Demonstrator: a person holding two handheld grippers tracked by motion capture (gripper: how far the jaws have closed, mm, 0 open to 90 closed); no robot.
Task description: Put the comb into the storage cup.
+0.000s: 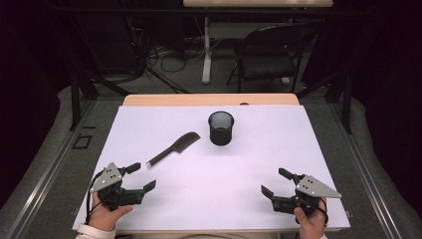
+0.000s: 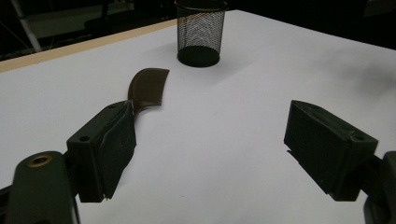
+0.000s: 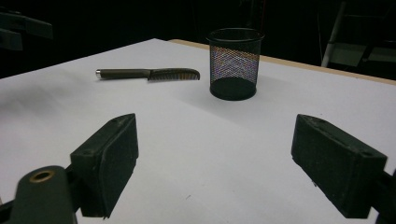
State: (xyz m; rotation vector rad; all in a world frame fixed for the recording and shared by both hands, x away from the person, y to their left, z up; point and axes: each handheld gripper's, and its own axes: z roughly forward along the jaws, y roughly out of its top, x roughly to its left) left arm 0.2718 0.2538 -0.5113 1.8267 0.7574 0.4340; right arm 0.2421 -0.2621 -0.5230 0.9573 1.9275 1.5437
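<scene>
White table [image 1: 209,199] bore a comb [image 1: 174,148] ahead of the empty, spread left gripper [image 1: 144,177]; right gripper [image 1: 271,181] likewise apart; flat comb risked slipping.

The cup [image 1: 221,128] was black wire mesh, see-through. The comb [image 1: 174,148] looked like dark, slightly shiny plastic, and the table [image 1: 149,124] had a smooth matt white top with a wood edge.

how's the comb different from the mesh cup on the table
The comb lies flat on the white table; the mesh cup stands upright. The comb is long and thin with a handle; the cup is round, open-topped and see-through. The comb lies nearer the left gripper. Both are dark and untouched.
</scene>
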